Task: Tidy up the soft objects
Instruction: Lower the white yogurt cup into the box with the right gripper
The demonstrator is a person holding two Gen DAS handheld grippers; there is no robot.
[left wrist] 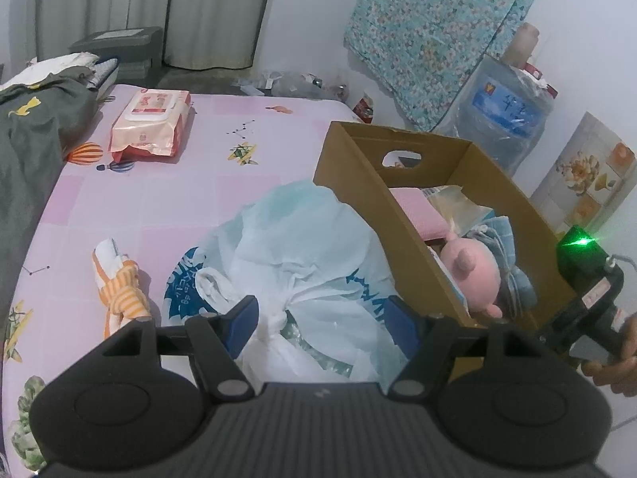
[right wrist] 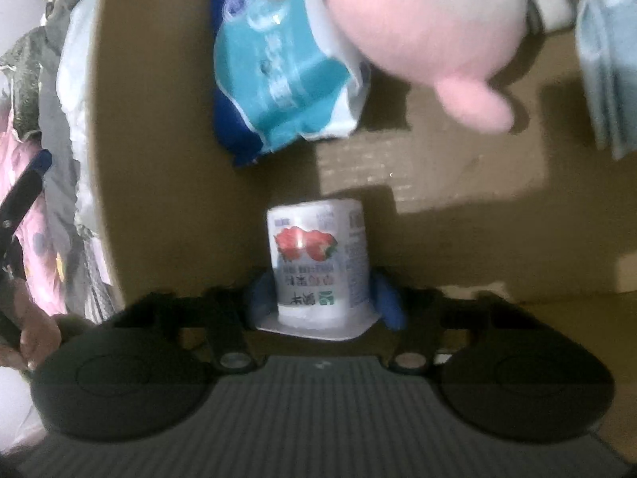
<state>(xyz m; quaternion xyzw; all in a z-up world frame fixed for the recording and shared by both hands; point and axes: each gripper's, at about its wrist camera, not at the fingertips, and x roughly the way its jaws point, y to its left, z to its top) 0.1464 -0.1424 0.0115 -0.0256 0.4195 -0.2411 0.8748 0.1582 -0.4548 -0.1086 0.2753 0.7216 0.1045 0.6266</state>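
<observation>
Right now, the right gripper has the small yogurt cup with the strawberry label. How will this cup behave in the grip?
The yogurt cup looks like thin plastic, so a hard squeeze would probably dent it. The right gripper grips it near the flanged rim, the rest of the cup sticking out beyond the fingers, so it may tilt. The glossy label probably makes it a bit slippery.

This is a home bedroom. A bed with a pink patterned sheet (left wrist: pixel 167 207) printed with balloons and little planes fills most of the left wrist view, with a dark green garment (left wrist: pixel 28 147) heaped at one side and a pink pack of wet wipes (left wrist: pixel 151 123) lying on it. Pale grey curtains (left wrist: pixel 151 8) hang behind, a floral turquoise cloth (left wrist: pixel 438 24) hangs on the white wall, and a large blue water-cooler bottle (left wrist: pixel 501 115) stands by an open brown cardboard box (left wrist: pixel 358 183) of household items.
</observation>
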